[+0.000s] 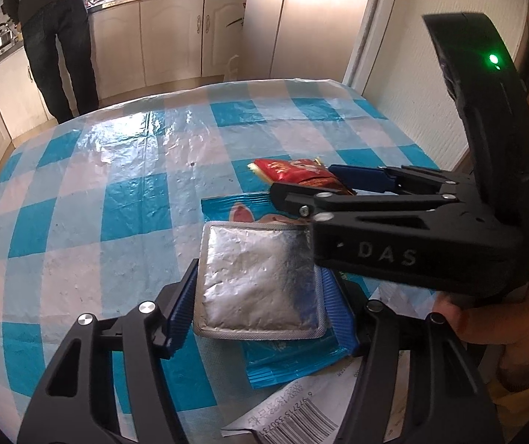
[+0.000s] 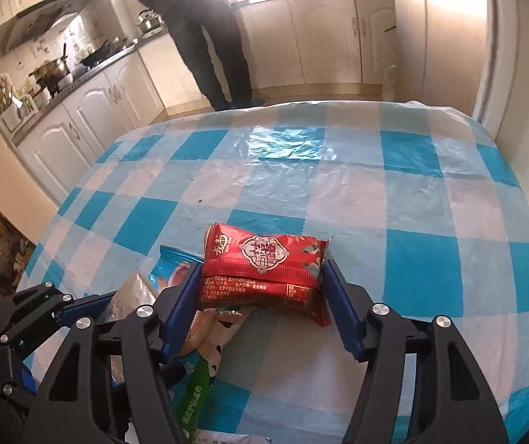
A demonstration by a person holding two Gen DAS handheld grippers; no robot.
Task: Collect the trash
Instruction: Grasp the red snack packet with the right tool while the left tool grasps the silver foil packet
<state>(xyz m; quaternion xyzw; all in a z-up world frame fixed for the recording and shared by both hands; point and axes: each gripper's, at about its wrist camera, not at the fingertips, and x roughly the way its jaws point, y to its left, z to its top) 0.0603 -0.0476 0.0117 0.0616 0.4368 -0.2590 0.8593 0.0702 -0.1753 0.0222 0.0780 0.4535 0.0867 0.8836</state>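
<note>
On the table under a blue-and-white checked plastic cloth, the left gripper has its blue ribbed pads pressed to both sides of a flat square silver foil packet, which lies over a blue snack wrapper and a printed paper label. To its right, the right gripper clamps a puffy red foil snack packet between its pads, above more loose wrappers.

Far table open, near edge crowded
Checked tablecloth lies bare beyond the red packet; wrappers crowd the front
</note>
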